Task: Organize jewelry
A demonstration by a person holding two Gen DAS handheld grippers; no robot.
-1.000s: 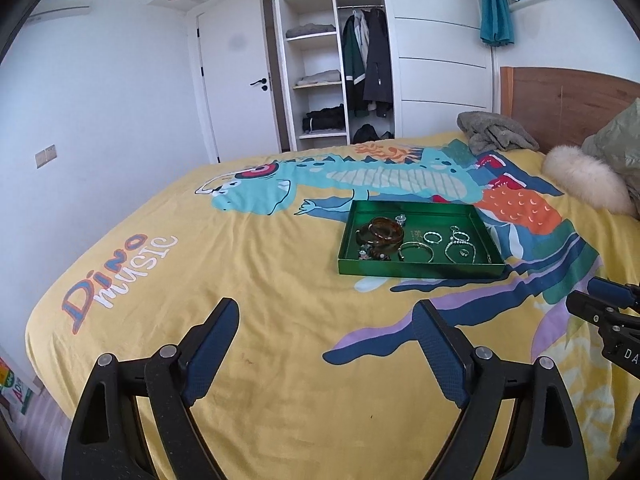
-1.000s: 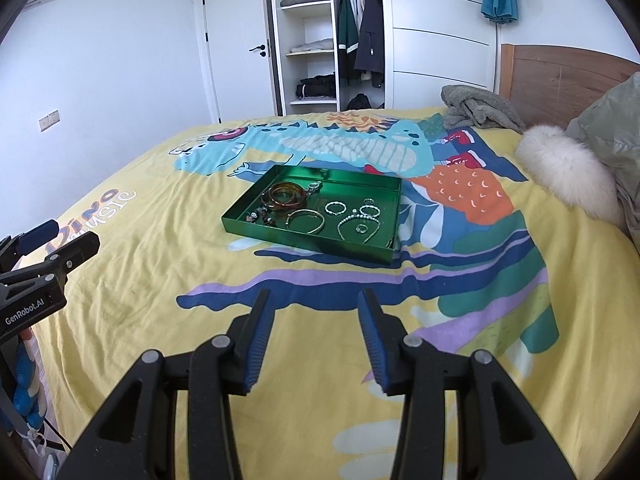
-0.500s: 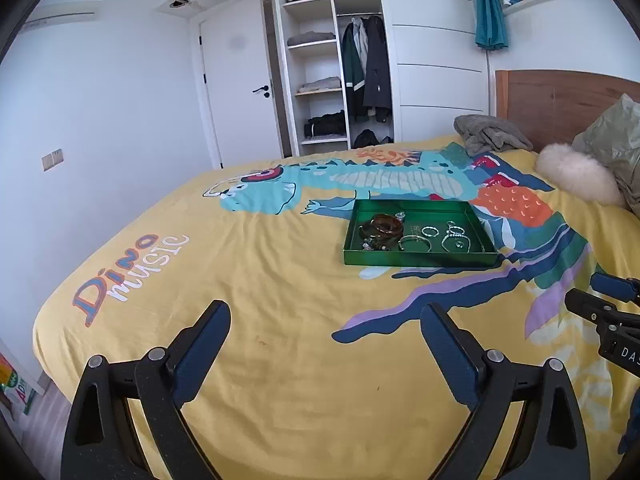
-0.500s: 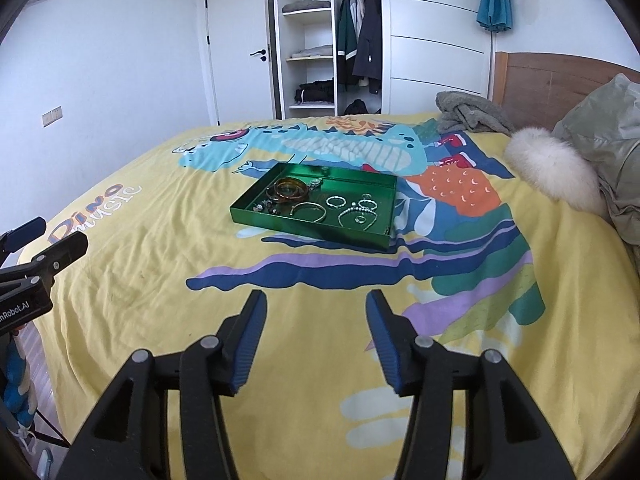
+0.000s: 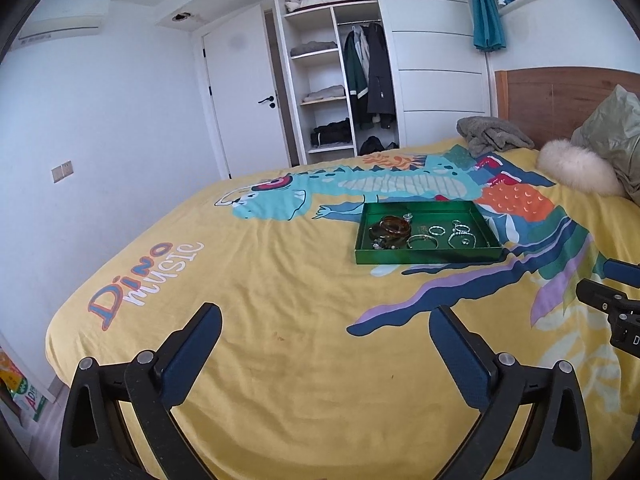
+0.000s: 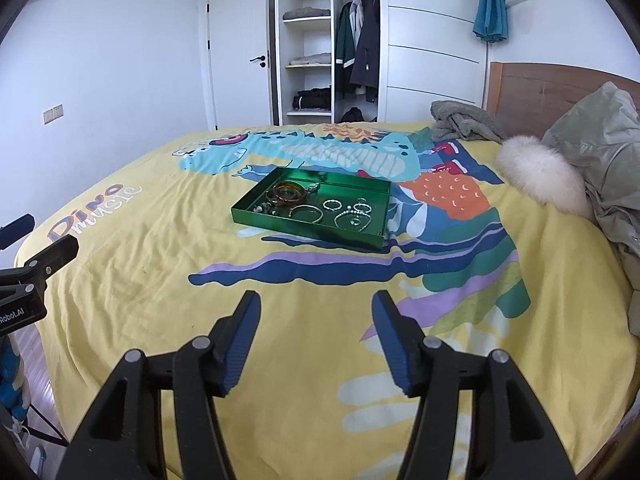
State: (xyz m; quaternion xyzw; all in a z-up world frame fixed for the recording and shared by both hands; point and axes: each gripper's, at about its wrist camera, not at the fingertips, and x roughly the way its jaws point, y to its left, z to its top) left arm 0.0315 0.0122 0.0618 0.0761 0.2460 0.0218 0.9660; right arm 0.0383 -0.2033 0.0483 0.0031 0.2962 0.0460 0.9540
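Observation:
A green tray (image 5: 424, 256) (image 6: 304, 229) lies on the yellow dinosaur bedspread, mid-bed. It holds brown bangles (image 5: 394, 227) (image 6: 289, 193) at its left, a thin silver bangle (image 5: 422, 241) (image 6: 307, 213), small rings and a beaded bracelet (image 5: 461, 236) (image 6: 354, 216). My left gripper (image 5: 326, 320) is open and empty, well short of the tray. My right gripper (image 6: 316, 304) is open and empty, also short of the tray. Each gripper shows at the edge of the other's view.
A white furry cushion (image 6: 540, 176) and a grey-green pillow (image 6: 600, 152) lie at the headboard end on the right. A grey blanket (image 5: 492, 136) is bunched at the far corner. An open wardrobe (image 5: 340, 80) and white door (image 5: 244, 100) stand beyond the bed.
Both grippers have pulled back and up from the tray, which now looks smaller and farther. The right gripper's jaws have opened wider. The jewelry has not moved.

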